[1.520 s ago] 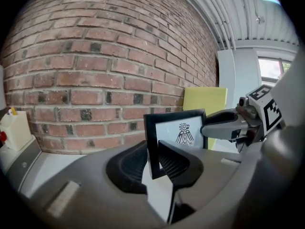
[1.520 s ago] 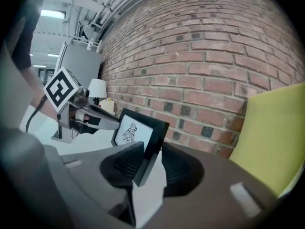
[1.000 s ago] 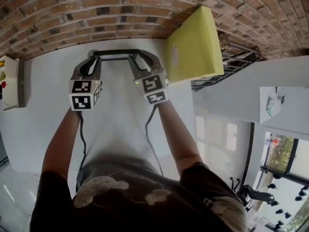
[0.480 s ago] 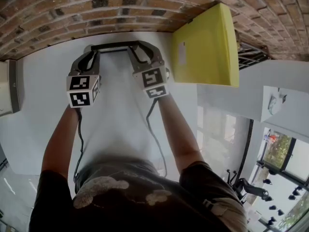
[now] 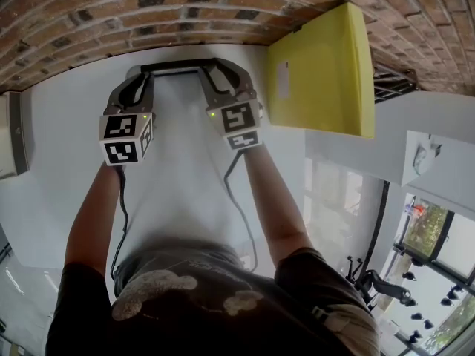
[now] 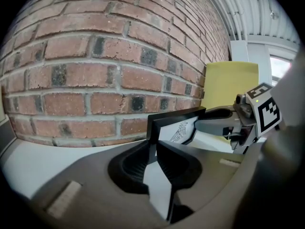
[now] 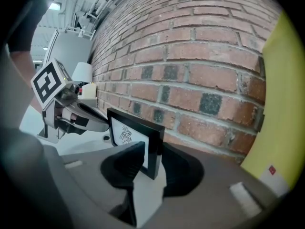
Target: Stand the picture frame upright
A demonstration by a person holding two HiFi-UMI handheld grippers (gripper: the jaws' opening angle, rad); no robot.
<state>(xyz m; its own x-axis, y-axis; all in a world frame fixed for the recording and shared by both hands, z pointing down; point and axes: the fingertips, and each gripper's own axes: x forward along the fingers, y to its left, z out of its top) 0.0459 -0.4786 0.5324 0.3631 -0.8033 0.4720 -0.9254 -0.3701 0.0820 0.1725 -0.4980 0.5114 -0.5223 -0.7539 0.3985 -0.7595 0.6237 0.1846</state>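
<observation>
The picture frame (image 5: 177, 67) is black with a white print, and in the head view it shows as a thin bar close to the brick wall. It stands on edge on the white table (image 5: 67, 169), its face turned toward me. My left gripper (image 5: 142, 80) is shut on the frame's left end, as the left gripper view shows for the frame (image 6: 178, 128) and the gripper (image 6: 155, 149). My right gripper (image 5: 211, 76) is shut on the right end; the right gripper view shows this gripper (image 7: 152, 163) clamped round the thick black border of the frame (image 7: 131, 135).
A brick wall (image 5: 148, 13) runs just behind the frame. A large yellow board (image 5: 319, 69) leans at the right, close to the right gripper. A white box (image 5: 11, 136) sits at the table's left edge. A dark wire rack (image 5: 386, 80) lies beyond the board.
The head view has shifted, so frame and grippers sit higher in the picture. Both grippers keep their hold on the frame ends, which stay close to the wall.
</observation>
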